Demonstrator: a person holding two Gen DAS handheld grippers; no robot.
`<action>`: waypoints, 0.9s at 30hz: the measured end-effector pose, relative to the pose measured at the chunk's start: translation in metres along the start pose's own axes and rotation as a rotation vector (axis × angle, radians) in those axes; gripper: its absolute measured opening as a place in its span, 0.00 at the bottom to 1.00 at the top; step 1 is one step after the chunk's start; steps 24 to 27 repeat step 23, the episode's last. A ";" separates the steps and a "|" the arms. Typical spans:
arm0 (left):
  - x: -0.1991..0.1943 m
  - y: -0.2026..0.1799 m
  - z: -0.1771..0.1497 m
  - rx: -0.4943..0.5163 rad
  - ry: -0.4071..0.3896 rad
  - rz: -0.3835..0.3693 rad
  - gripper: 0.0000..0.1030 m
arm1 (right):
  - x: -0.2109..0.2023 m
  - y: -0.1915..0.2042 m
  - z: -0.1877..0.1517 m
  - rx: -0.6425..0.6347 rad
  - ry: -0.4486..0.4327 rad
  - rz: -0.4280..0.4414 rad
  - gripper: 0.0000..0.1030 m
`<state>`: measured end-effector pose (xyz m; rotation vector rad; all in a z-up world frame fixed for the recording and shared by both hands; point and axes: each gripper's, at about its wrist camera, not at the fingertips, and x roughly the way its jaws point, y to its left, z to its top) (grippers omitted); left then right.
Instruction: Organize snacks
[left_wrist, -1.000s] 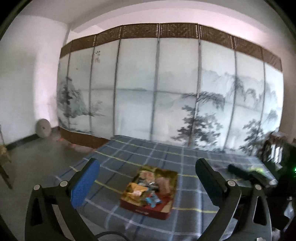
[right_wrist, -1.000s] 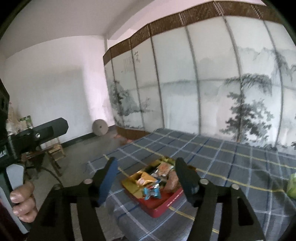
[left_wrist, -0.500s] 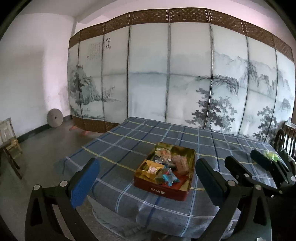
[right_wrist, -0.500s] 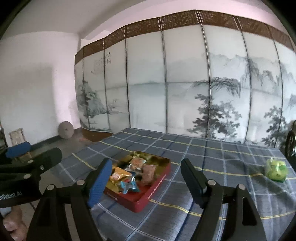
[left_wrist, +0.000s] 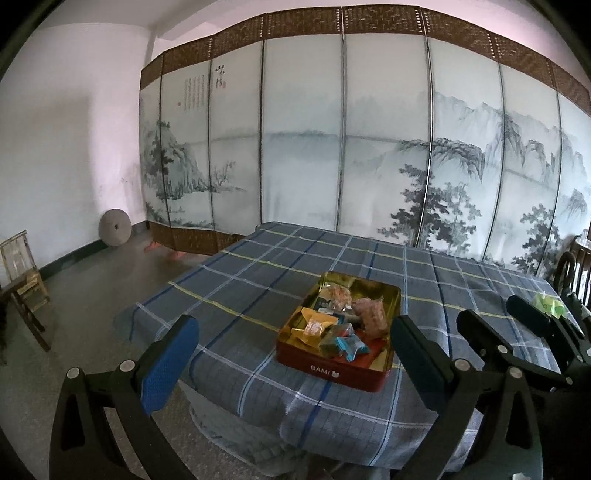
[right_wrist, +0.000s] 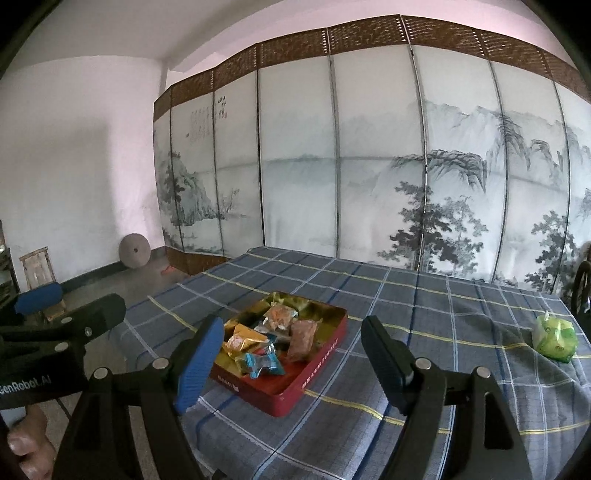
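A red tin box (left_wrist: 334, 371) with a gold inside holds several wrapped snacks (left_wrist: 341, 325) and stands near the front edge of a table with a blue checked cloth (left_wrist: 258, 280). It also shows in the right wrist view (right_wrist: 314, 376). My left gripper (left_wrist: 291, 343) is open and empty, held off the table's front edge. My right gripper (right_wrist: 291, 354) is open and empty, also short of the tin. A green wrapped snack (right_wrist: 556, 338) lies alone on the cloth at the right.
A painted folding screen (left_wrist: 343, 147) stands behind the table. A wooden stool (left_wrist: 20, 280) and a round stone disc (left_wrist: 115, 227) are at the left by the wall. A dark chair (left_wrist: 576, 273) is at the right edge.
Both grippers have levelled and drawn back, so the tin and table now sit lower and nearer the middle of each view. Both grippers stayed open.
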<state>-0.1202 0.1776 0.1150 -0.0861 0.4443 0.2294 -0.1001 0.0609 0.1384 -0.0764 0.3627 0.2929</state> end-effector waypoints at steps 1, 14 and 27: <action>0.002 0.000 -0.001 0.002 0.005 0.003 1.00 | 0.001 -0.001 0.000 0.001 0.003 0.001 0.76; 0.033 -0.017 -0.006 0.045 0.096 0.009 1.00 | 0.024 -0.024 -0.013 0.032 0.092 0.035 0.76; 0.068 -0.028 -0.003 0.073 0.152 0.083 1.00 | 0.085 -0.164 -0.047 0.149 0.367 -0.085 0.76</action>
